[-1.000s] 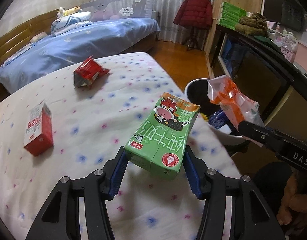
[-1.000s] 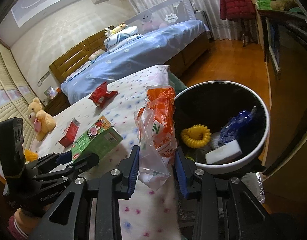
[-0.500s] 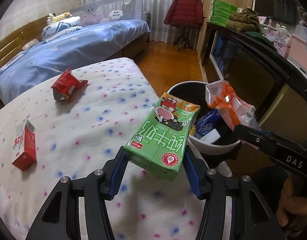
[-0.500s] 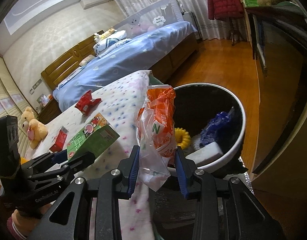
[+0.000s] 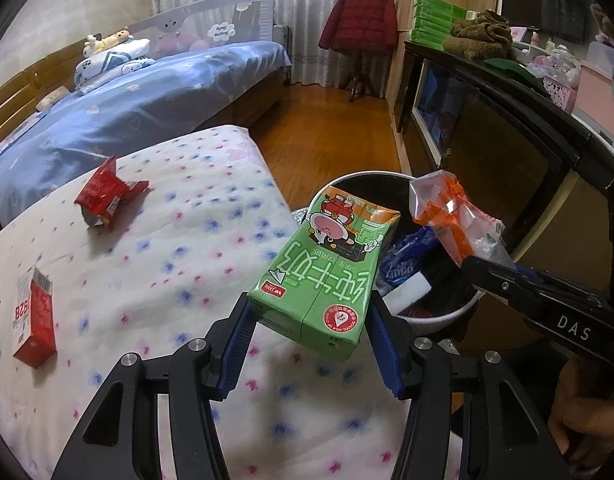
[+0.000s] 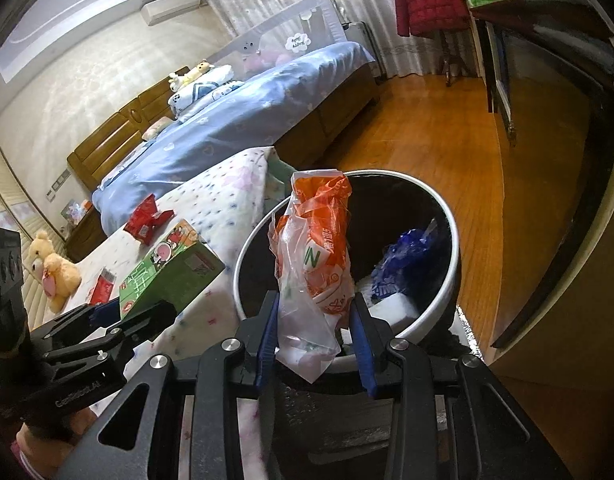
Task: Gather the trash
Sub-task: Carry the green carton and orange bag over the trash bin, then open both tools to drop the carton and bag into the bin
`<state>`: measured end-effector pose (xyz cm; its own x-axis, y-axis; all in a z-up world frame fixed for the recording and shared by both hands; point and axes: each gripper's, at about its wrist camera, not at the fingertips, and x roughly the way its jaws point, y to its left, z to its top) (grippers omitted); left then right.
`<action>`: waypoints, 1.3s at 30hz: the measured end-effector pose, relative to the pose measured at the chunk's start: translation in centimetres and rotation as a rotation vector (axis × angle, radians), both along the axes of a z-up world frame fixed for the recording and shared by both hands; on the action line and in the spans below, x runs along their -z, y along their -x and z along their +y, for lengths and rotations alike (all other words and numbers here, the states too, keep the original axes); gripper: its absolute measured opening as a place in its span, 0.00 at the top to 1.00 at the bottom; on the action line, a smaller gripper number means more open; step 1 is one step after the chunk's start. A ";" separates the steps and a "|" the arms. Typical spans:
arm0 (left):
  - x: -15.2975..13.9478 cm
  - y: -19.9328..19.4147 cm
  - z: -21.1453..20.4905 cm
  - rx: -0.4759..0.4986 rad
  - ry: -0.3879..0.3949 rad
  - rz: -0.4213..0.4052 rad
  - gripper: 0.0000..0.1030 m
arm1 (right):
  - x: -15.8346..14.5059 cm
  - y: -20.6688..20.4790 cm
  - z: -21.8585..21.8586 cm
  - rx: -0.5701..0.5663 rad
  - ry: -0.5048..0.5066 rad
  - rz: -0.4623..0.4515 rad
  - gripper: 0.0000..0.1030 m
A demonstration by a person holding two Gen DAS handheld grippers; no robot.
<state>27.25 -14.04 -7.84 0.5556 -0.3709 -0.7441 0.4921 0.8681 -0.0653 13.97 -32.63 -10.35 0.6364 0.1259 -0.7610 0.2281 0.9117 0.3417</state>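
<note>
My left gripper (image 5: 311, 320) is shut on a green milk carton (image 5: 327, 268), held above the bed's edge beside the trash bin (image 5: 439, 316). The same carton (image 6: 171, 272) shows at the left of the right wrist view. My right gripper (image 6: 313, 328) is shut on an orange and clear plastic bag (image 6: 315, 248), which hangs over the near rim of the white, black-lined bin (image 6: 453, 240). Inside the bin lie a blue wrapper (image 6: 403, 264) and a white block (image 6: 395, 306). A crumpled red wrapper (image 5: 105, 196) and a small red box (image 5: 35, 320) lie on the spotted bedspread.
A blue-covered bed (image 5: 147, 92) stands behind the spotted bed (image 5: 167, 240). A dark cabinet (image 5: 507, 128) runs along the right, close to the bin. A red jacket hangs on a stand (image 5: 361, 20). Wooden floor (image 6: 447, 128) lies beyond the bin. Plush toys (image 6: 55, 268) sit at the far left.
Both grippers have moved toward the bin with their loads. The carton now overlaps the bin's rim, and the bag hangs over the bin's opening instead of beside it.
</note>
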 end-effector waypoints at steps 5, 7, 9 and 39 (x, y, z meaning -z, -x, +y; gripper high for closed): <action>0.1 -0.6 -1.0 0.005 -0.007 0.003 0.48 | 0.2 -0.4 -0.6 0.011 0.000 0.007 0.66; 0.2 -0.8 -1.3 0.005 -0.008 0.007 0.48 | 0.3 -0.5 -0.9 0.015 0.001 0.008 0.66; 0.3 -1.1 -1.6 0.004 -0.008 0.009 0.48 | 0.3 -0.7 -1.2 0.019 0.000 0.010 0.66; 1.1 -4.0 -5.3 0.013 -0.019 0.046 0.48 | 1.5 -2.7 -3.2 0.038 0.012 0.052 0.66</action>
